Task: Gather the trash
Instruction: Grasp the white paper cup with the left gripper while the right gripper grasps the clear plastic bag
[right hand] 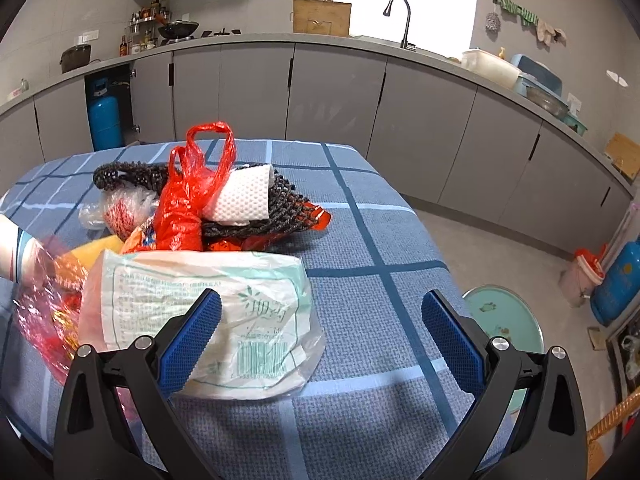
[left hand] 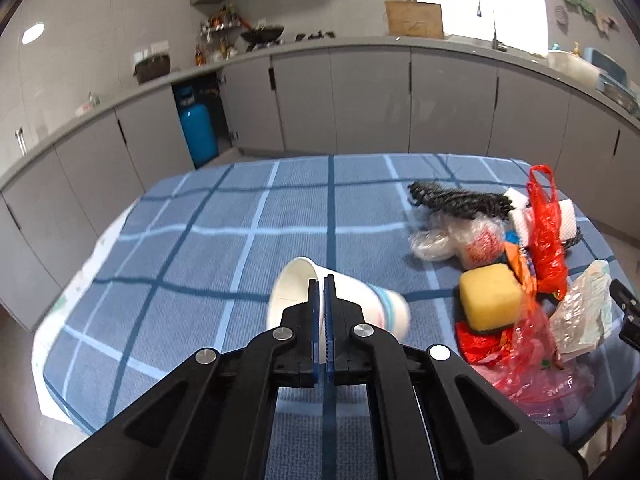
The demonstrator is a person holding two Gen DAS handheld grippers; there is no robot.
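Paper cup point(left hand: 340, 300) is pinched by its rim in the left gripper point(left hand: 324, 296); keep that clamp firm while carrying it. Right gripper point(right hand: 320, 336), fingers spread wide, should centre on the tissue wrapper point(right hand: 208, 312) before closing

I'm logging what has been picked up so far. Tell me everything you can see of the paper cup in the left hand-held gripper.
The paper cup looks like thin white paper with faint pastel bands near its base. It is empty, tipped on its side, mouth toward the camera's left, base pointing right toward the trash pile. The left hand-held gripper is shut on its rim wall, one finger inside, one outside, holding it over the blue checked tablecloth. Its base end is motion-blurred.
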